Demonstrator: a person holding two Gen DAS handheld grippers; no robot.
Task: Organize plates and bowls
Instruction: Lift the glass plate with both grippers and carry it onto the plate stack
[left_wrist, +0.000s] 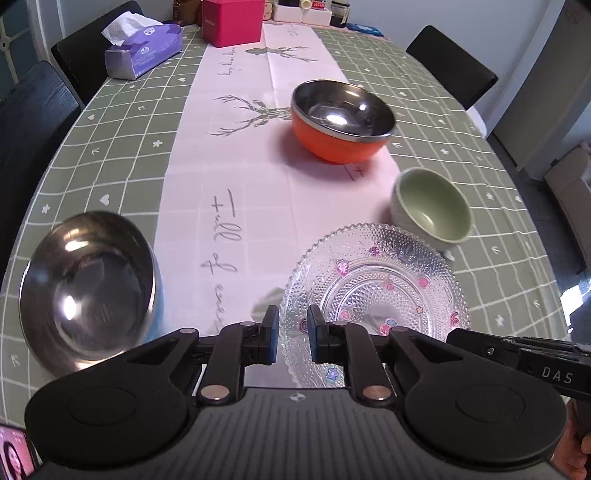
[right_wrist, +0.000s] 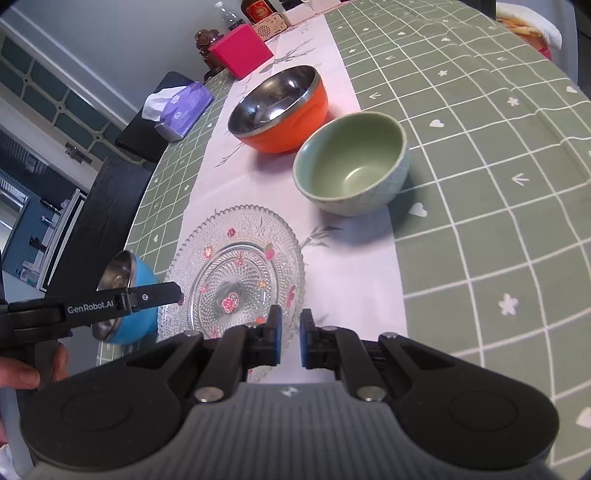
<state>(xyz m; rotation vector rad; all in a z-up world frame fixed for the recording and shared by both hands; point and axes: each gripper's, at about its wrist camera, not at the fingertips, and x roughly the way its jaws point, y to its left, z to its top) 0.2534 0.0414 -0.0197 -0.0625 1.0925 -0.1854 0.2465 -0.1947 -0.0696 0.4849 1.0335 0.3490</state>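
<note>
A clear patterned glass plate (left_wrist: 373, 291) (right_wrist: 236, 273) lies on the white runner at the near side. A pale green ceramic bowl (left_wrist: 430, 205) (right_wrist: 352, 162) stands just beyond it. An orange steel-lined bowl (left_wrist: 341, 120) (right_wrist: 279, 109) stands farther back. A blue steel-lined bowl (left_wrist: 88, 288) (right_wrist: 127, 299) sits at the near left. My left gripper (left_wrist: 291, 334) hovers at the plate's near-left rim, jaws a little apart and empty. My right gripper (right_wrist: 290, 338) hovers at the plate's near-right rim, jaws a little apart and empty.
A purple tissue box (left_wrist: 142, 48) (right_wrist: 181, 107) and a pink box (left_wrist: 232, 20) (right_wrist: 242, 51) stand at the far end with jars. Dark chairs (left_wrist: 29, 122) line the left side and one (left_wrist: 452, 64) the right. The green checked cloth (right_wrist: 498, 184) spreads to the right.
</note>
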